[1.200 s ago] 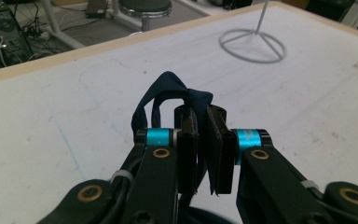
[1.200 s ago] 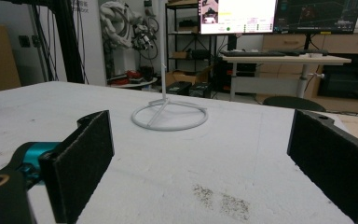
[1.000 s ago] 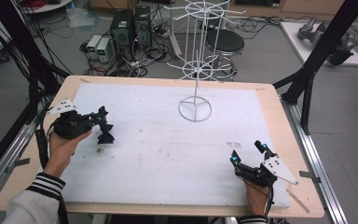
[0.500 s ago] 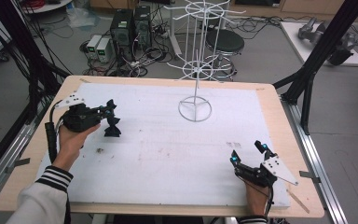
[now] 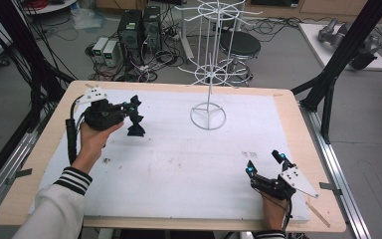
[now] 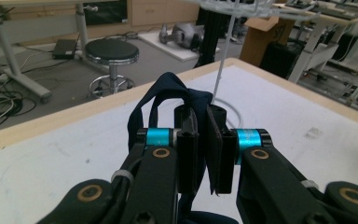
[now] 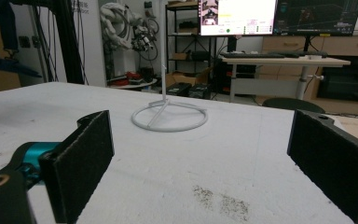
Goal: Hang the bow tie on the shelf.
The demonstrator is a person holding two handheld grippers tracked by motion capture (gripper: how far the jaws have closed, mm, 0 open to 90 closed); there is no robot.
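A: Start with the high view. What have we got?

B: The left tongs are held above the far-left part of the white worktop, clamped on a dark cloth item that hangs from them, its lower end at or just above the surface. The white wire rack stands well to their right, its ring base on the worktop. The right tongs rest near the front right corner, jaws spread, holding nothing.

A: And the left gripper view?

B: The left tongs are closed on the dark cloth item. A thin fold sits between the jaws, and loops of it stick up just beyond the tips. The wire rack's pole rises straight ahead, past the cloth.

A: What could go wrong?

B: My guess is the cloth is meant for the rack. Only a narrow fold is pinched, so a quick swing could let it slip out. The loose loops could also snag on a wire arm, and a light rack might tip if tugged.

A: Right gripper view?

B: The right tongs are wide open and low over the worktop, facing the rack's ring base. Nothing lies between the jaws, and they are well apart from the cloth.
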